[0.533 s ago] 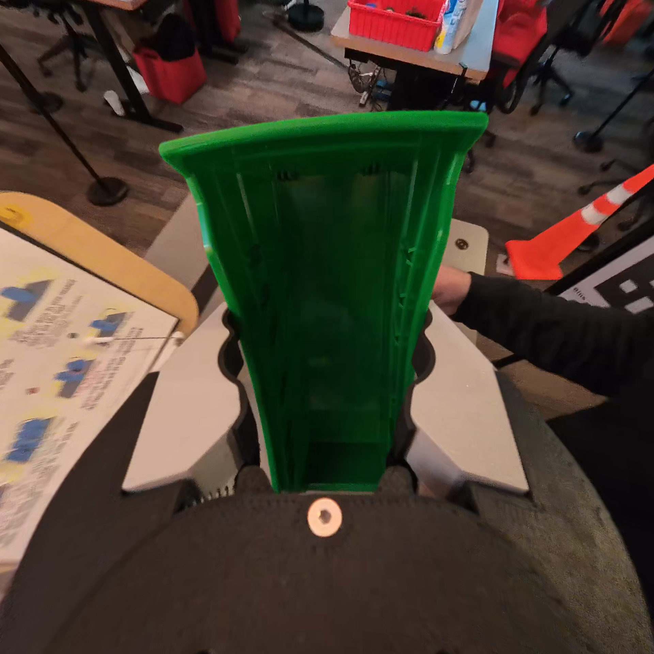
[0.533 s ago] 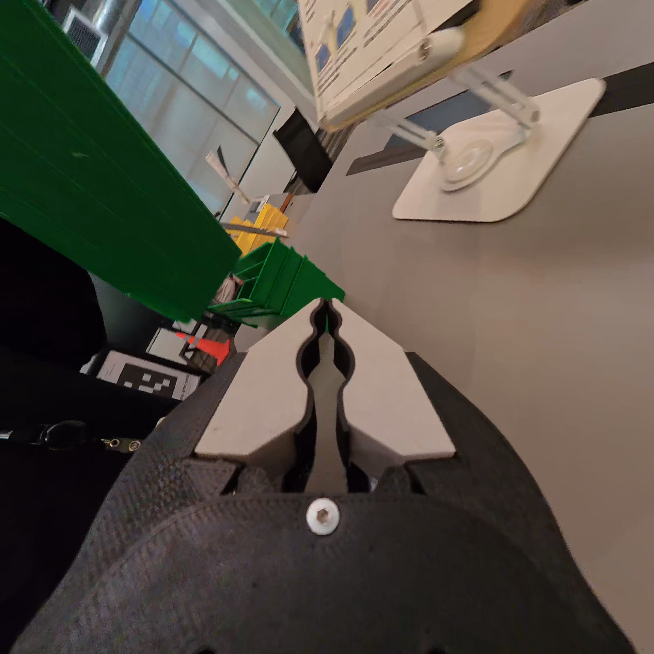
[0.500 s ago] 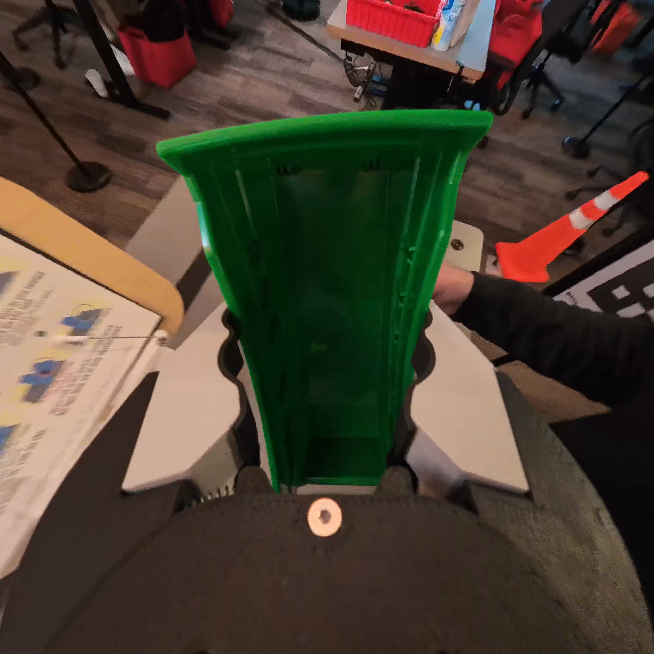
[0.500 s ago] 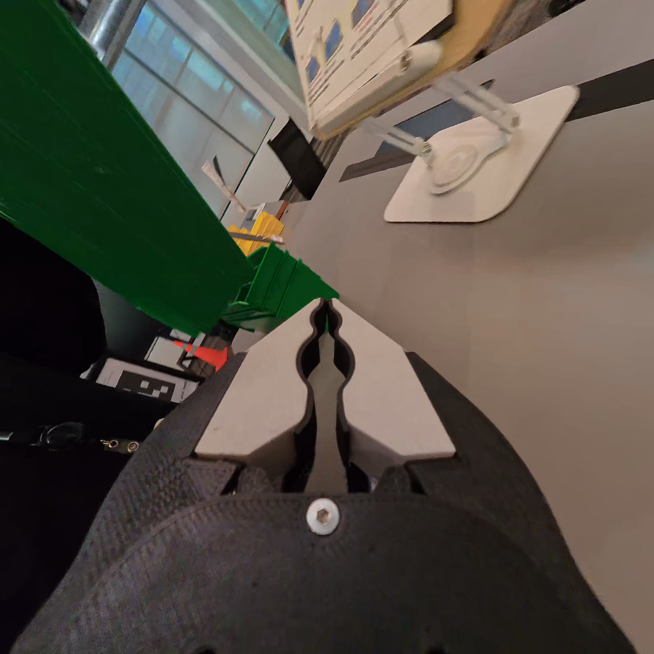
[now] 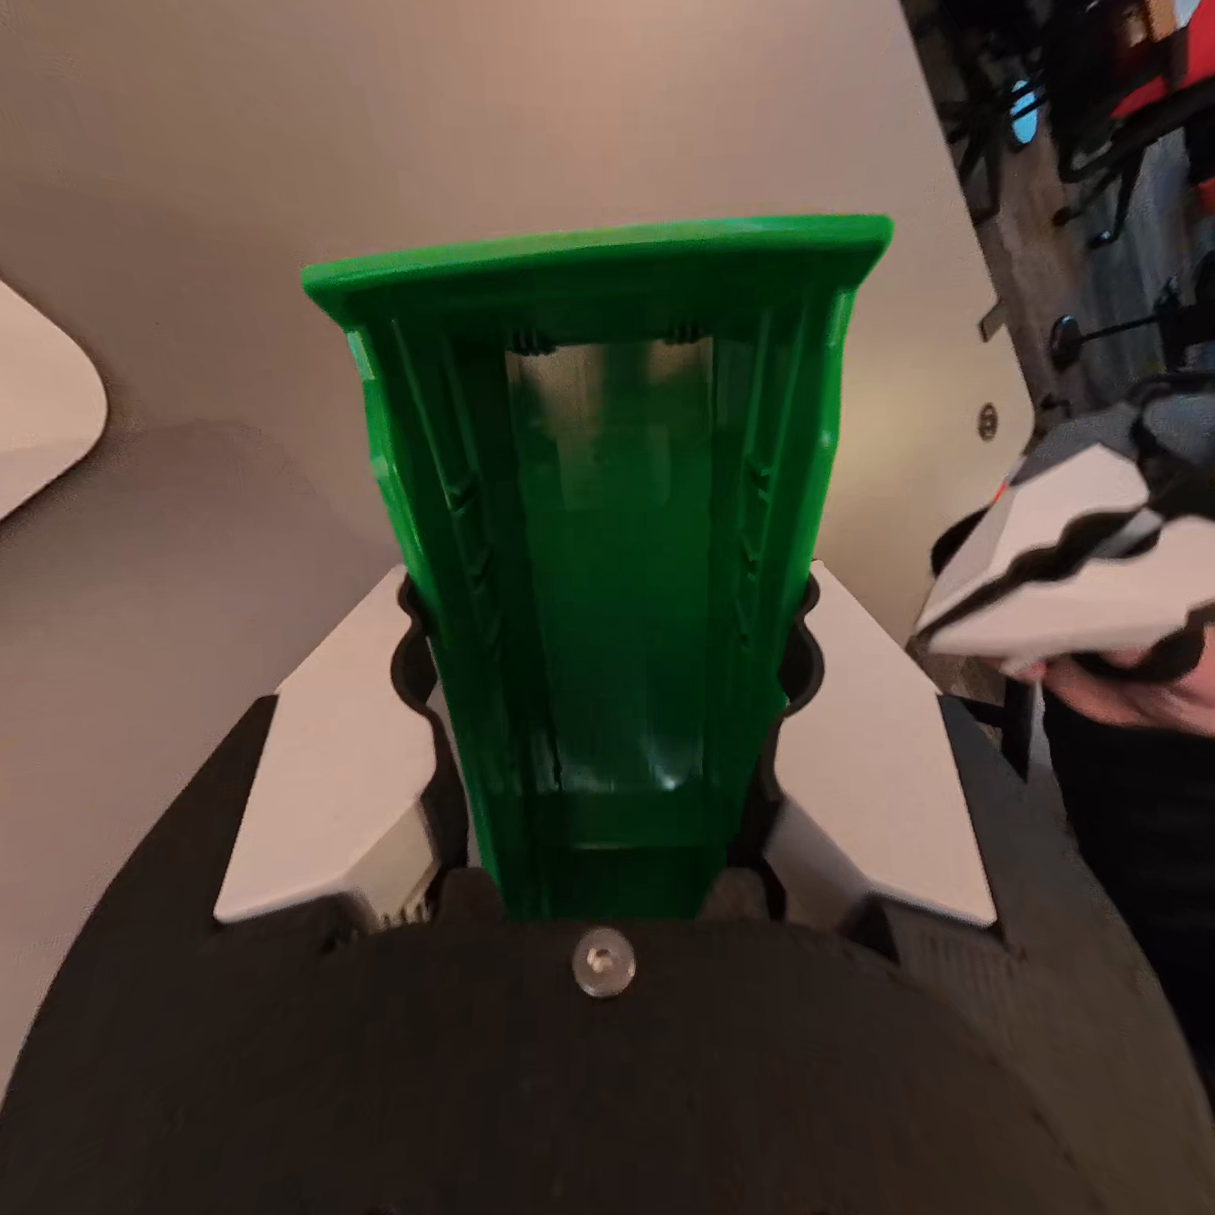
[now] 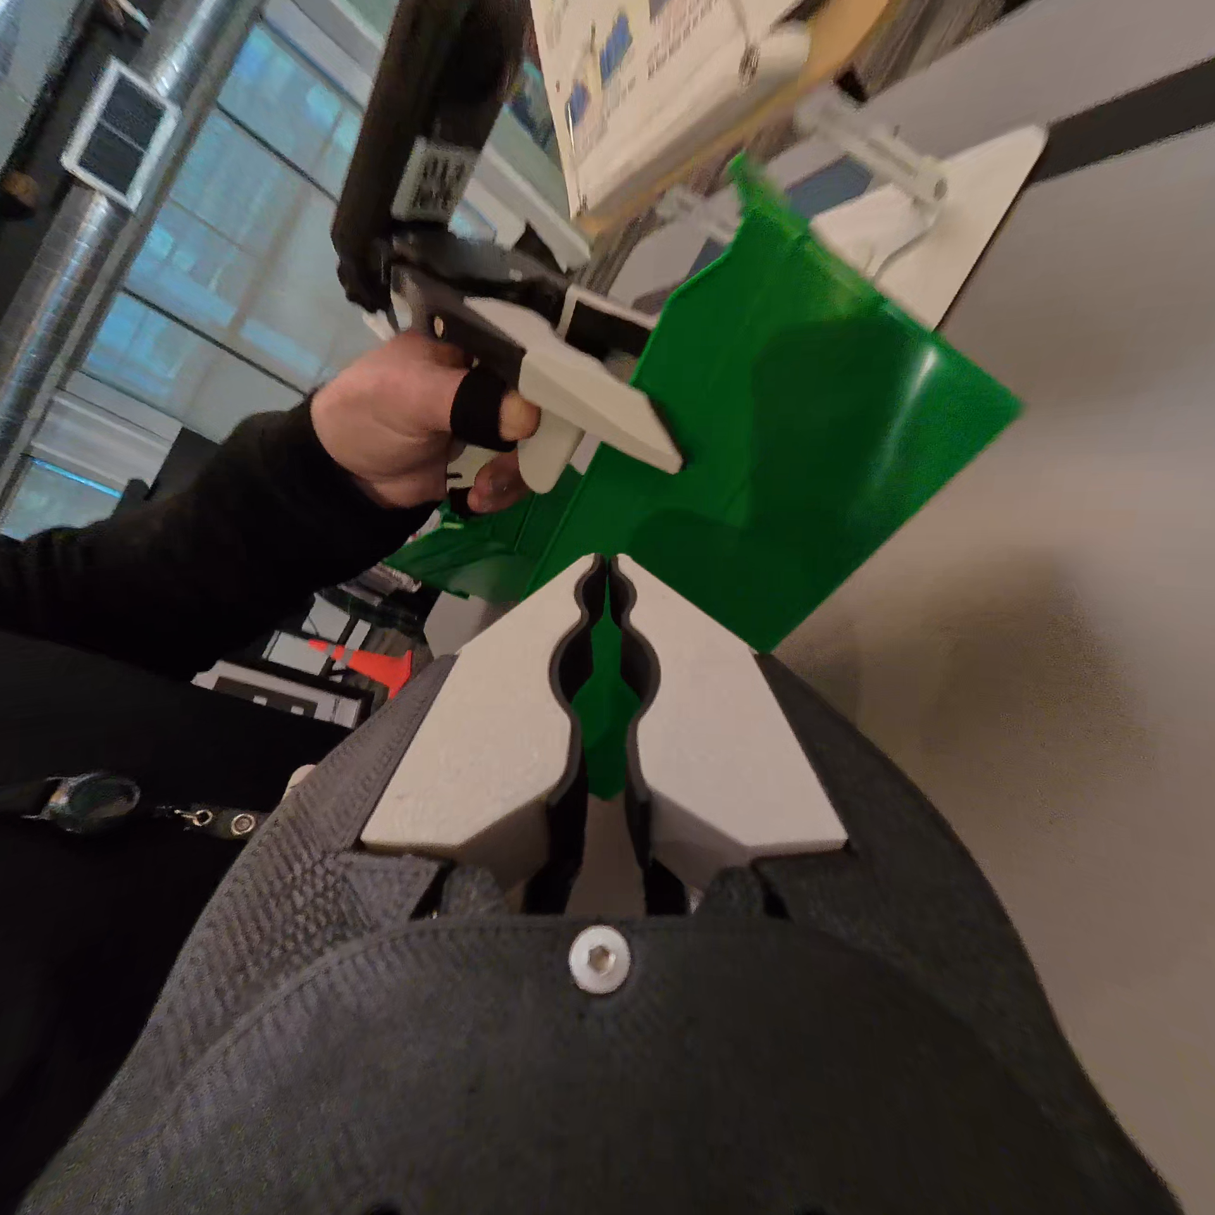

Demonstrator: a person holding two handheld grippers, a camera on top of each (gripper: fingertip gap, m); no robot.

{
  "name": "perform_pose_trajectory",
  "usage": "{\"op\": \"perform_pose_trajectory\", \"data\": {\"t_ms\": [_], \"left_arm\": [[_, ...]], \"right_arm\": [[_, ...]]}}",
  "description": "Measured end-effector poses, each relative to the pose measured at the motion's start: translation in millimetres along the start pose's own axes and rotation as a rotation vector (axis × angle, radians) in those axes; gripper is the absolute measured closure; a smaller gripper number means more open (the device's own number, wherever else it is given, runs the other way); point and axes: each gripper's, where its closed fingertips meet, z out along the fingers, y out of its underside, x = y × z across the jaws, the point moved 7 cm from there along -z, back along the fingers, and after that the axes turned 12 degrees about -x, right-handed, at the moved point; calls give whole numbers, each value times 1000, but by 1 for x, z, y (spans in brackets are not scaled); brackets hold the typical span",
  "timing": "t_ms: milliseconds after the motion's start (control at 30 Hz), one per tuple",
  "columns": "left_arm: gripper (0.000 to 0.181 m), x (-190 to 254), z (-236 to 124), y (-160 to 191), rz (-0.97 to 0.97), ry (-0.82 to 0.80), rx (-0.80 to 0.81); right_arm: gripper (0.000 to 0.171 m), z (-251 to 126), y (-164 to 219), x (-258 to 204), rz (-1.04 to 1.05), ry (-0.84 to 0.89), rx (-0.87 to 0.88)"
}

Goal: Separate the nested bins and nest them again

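While a bare hand (image 6: 407, 421) in a black sleeve grips the handle, one finger through a black loop at the trigger, the left hand-held gripper (image 5: 608, 657) points down toward the grey tabletop (image 5: 197, 559). Its two white fingers (image 5: 342, 743) clamp the side walls of a green bin (image 5: 611, 559), which stands between them with its open inside facing the camera and its flanged rim farthest from the camera. Seen from the right wrist, that bin (image 6: 809, 421) hangs tilted, with one corner low near the tabletop (image 6: 1052, 592); whether it touches cannot be told.

At the right edge of the left wrist view the right hand-held gripper (image 5: 933, 624) appears, blurred, lying on its side just beside the bin, with a hand (image 5: 1118, 690) beneath it. In its own view the right hand-held gripper (image 6: 606, 565) has its jaws almost together, only a thin slit between the tips, nothing pinched; the green seen through the slit lies beyond them.

A white stand base (image 6: 947, 217) sits on the tabletop, carrying a tilted board with a printed sheet (image 6: 631, 85). Large windows (image 6: 217, 217), a metal duct (image 6: 85, 243) and an orange traffic cone (image 6: 375, 661) fill the room behind.
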Motion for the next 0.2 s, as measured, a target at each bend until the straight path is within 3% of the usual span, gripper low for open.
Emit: {"op": "perform_pose_trajectory", "data": {"t_ms": [200], "left_arm": [[66,-4,25,0,-74,42,-59]], "right_arm": [[171,33,17,19,74,69,-58]]}}
